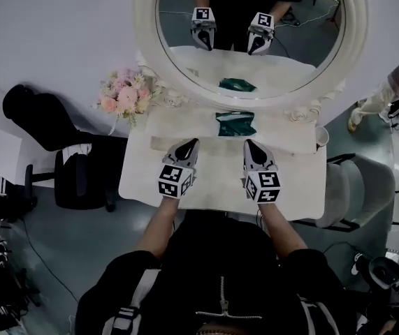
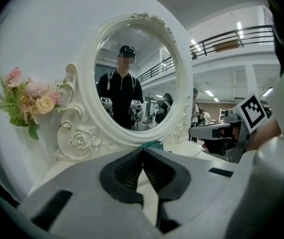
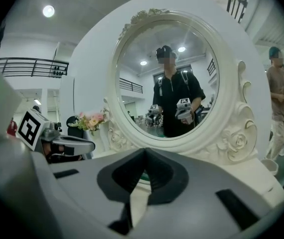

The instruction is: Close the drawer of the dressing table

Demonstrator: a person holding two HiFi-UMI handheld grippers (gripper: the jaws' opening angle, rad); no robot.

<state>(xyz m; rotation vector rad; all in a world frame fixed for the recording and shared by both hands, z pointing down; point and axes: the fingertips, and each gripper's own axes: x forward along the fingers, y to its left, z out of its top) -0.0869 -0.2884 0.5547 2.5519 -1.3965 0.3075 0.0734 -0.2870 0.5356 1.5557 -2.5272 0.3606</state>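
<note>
Item: 2 claws, left (image 1: 187,147) and right (image 1: 253,149), both clenched, empty, above worktop (image 1: 143,183), facing mirror (image 1: 248,40). Drawer: not distinguishable in any view, likely under the near edge. Risk: uneven push from the 2 tips skews and jams it; overreach knocks green pouch (image 1: 235,123).

Bright hall, grey floor
A black office chair (image 1: 80,183) is sitting at the head view's left and a grey chair (image 1: 370,187) at its right, both on the floor (image 1: 66,257). A railed balcony (image 2: 231,35) is running across the left gripper view's upper right, and a ceiling light (image 3: 48,11) is glowing upper left in the right gripper view.
</note>
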